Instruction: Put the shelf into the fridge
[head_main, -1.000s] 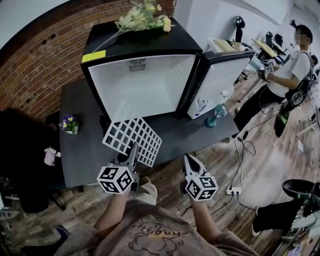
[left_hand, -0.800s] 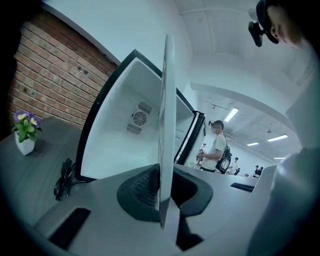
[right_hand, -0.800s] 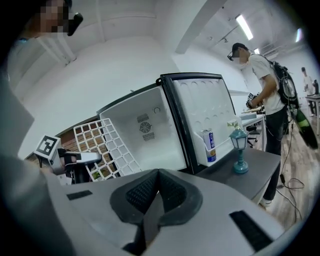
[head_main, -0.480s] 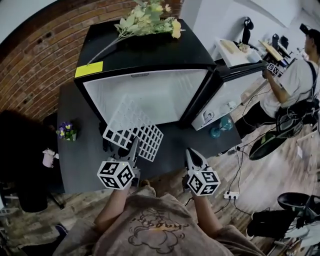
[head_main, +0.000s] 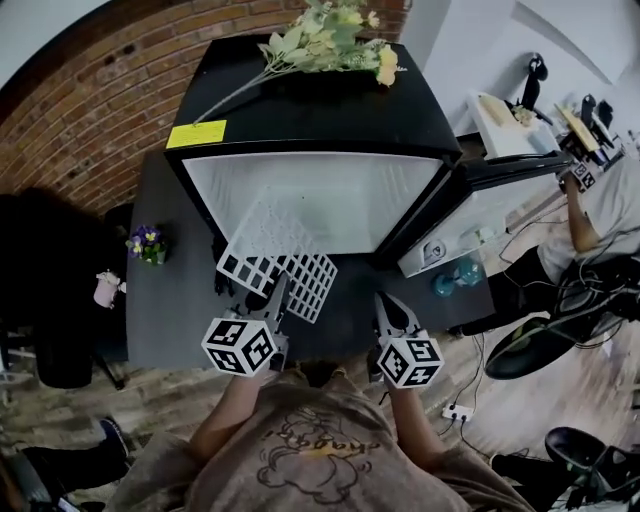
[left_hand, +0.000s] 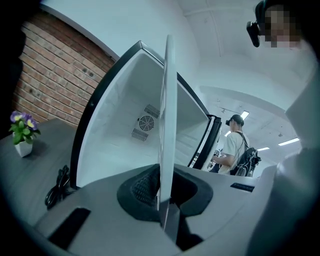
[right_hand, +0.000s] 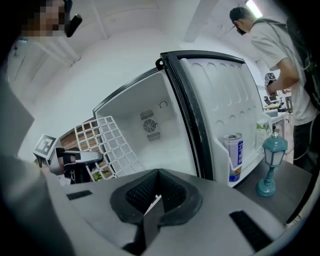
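Your left hand-held gripper pinches just one edge of the shelf, tilted at 7 o'clock of the fridge mouth, so it could twist loose or snag the frame, with your right hand-held gripper closed and empty.

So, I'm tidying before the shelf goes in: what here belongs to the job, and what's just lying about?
Job: shelf, in the left tool; open fridge.
Lying about: flowers on the fridge; yellow note; potted plant; blue lamp; can in the door.
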